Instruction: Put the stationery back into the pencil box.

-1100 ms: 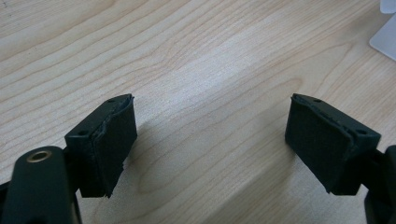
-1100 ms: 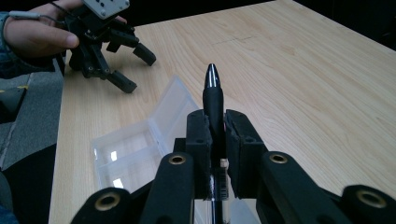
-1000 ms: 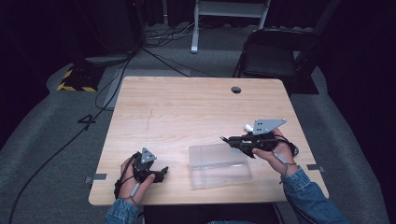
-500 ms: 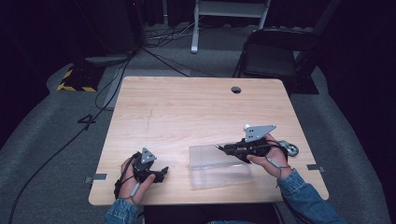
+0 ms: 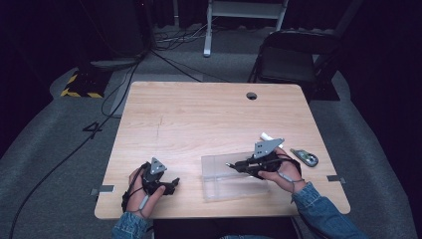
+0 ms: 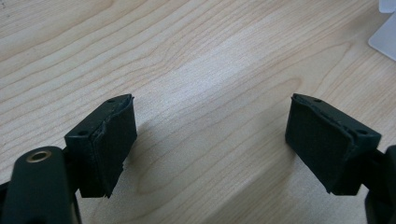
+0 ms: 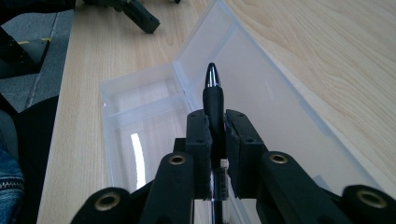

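A person sits at a wooden worktop (image 5: 199, 124) with a tool in each hand. The right tool (image 7: 215, 126) has its two black jaws squeezed tight on a black pen (image 7: 214, 95). The pen sticks straight out past the jaws, and its shiny tip points ahead. The pen hangs over a clear plastic box (image 7: 154, 126) that lies open on the worktop, with its flat lid (image 7: 261, 88) spread out beside it. From above, the right tool (image 5: 238, 166) is low over the back edge of the clear box (image 5: 234, 186), near the front of the worktop, and the pen points toward the person's left. The left tool (image 6: 210, 140) has its jaws wide apart with nothing between them, just bare wood under them. From above, the left tool (image 5: 171, 185) rests on the worktop near the front left corner, well apart from the box. A corner of the clear box (image 6: 385, 32) peeks in at the top right of the left gripper view. A small white tube (image 5: 265, 136) lies just behind the right hand. A little grey and green thing (image 5: 304, 157) lies to the right of that hand, and I cannot tell what it is. A round hole (image 5: 251, 95) sits near the far edge of the worktop. A dark chair (image 5: 293, 64) stands behind it.
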`<move>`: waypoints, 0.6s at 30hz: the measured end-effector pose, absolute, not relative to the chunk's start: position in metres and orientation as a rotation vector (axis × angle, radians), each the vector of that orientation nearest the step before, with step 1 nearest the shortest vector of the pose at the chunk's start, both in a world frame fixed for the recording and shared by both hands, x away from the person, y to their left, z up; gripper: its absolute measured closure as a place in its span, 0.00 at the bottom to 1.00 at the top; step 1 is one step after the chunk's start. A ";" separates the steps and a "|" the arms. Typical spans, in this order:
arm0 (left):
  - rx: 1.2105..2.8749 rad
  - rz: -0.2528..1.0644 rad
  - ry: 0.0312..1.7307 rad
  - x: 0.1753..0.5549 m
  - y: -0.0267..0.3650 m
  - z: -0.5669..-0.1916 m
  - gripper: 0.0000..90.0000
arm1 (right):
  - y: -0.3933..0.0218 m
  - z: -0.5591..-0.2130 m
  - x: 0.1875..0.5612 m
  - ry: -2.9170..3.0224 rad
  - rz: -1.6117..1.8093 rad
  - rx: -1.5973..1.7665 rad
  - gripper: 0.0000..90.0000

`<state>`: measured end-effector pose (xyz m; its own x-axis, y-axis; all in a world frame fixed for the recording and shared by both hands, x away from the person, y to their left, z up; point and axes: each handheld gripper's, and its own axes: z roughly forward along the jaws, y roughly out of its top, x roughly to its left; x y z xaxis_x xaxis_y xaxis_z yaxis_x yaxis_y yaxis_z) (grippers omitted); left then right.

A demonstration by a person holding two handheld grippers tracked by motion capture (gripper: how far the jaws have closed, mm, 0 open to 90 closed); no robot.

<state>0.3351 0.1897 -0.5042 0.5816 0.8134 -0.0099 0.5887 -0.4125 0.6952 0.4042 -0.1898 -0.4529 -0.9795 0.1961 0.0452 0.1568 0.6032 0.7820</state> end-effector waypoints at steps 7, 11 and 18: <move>2.149 0.437 1.110 0.335 0.190 -0.504 0.19 | -0.186 -0.459 0.405 2.774 1.316 0.278 0.89; 2.148 0.437 1.110 0.335 0.190 -0.504 0.19 | -0.186 -0.462 0.407 2.778 1.299 0.258 0.89; 2.149 0.437 1.110 0.335 0.190 -0.504 0.19 | -0.182 -0.467 0.406 2.801 1.279 0.228 0.89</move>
